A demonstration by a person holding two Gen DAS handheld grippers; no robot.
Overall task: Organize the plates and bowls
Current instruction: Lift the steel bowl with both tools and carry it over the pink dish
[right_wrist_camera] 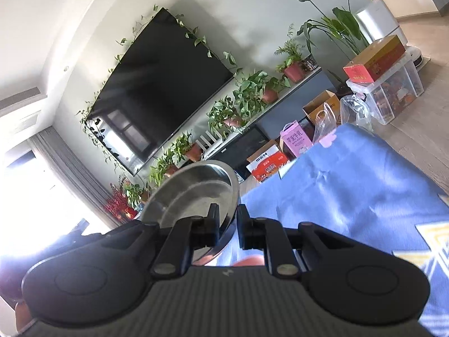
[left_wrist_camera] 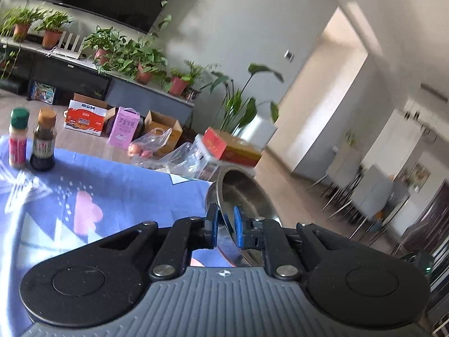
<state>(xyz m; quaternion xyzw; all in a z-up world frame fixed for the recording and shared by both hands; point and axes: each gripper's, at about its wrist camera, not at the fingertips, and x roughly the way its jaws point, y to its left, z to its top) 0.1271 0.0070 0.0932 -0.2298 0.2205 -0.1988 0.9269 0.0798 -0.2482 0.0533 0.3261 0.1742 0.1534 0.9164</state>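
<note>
Low in the middle of each view, the left gripper (left_wrist_camera: 225,226) pinches a shiny bowl (left_wrist_camera: 244,193) and the right gripper (right_wrist_camera: 228,221) pinches a plate (right_wrist_camera: 193,193), both tilted above the blue cloth (left_wrist_camera: 112,179), maybe for stacking.

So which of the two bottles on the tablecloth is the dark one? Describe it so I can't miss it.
Start at the blue patterned tablecloth in the left wrist view and go to its far left edge, where two small bottles stand side by side. The dark bottle is the right one: brown cap, near-black contents, while its neighbour has a green cap and pinkish contents.
</note>
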